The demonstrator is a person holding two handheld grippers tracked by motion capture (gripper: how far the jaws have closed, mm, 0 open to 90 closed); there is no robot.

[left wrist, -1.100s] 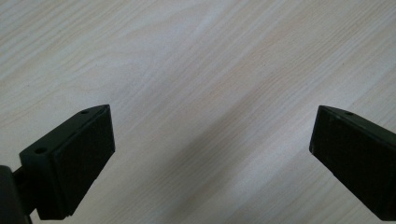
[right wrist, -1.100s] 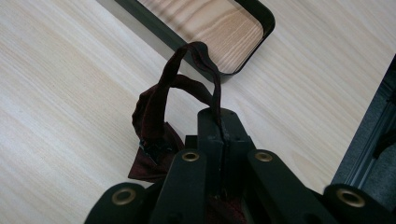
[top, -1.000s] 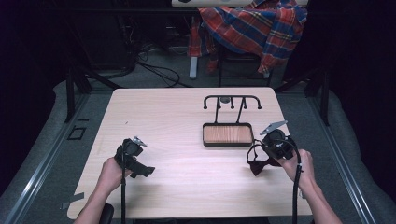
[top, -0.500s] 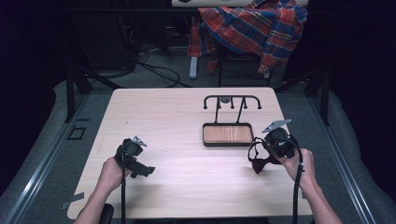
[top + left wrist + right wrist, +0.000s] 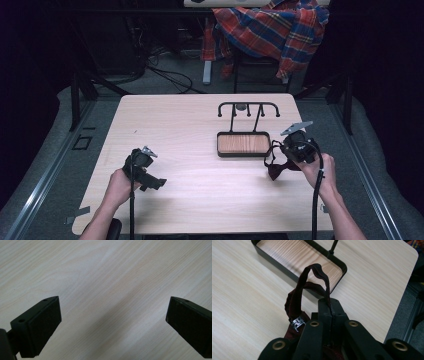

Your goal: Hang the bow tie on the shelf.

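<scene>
Fabric first: from the high view, the thing I am working is a dark red bow tie (image 5: 276, 168), a limp scrap of cloth with a thin strap, hanging from the right gripper (image 5: 289, 152) just above the near right part of the table (image 5: 200, 125), close beside the near right corner of the wooden tray (image 5: 243, 144). Behind the tray stands its black rail stand (image 5: 248, 107), presumably where the tie is meant to hang. I judge the tie very light, soft and floppy, not fragile, and prone to swing or slip, so the strap is the sensible place to pinch. The left gripper (image 5: 150, 181) sits idle over the near left of the table, well apart from everything.

Left gripper view: both black jaws stand wide apart with nothing but pale tabletop between them.

Right gripper view: the jaws are pressed together on the strap (image 5: 315, 277), which loops up in front of them towards the tray (image 5: 274, 262). A small silver adjuster clasp (image 5: 297, 322) rides on the strap just left of the jaws; I would keep clear of it, since metal could slide in the pads.

Against the earlier high view, little differs: the right hand has crept slightly away from the tray towards the right edge with the tie still dangling, and the left hand has not moved.
</scene>
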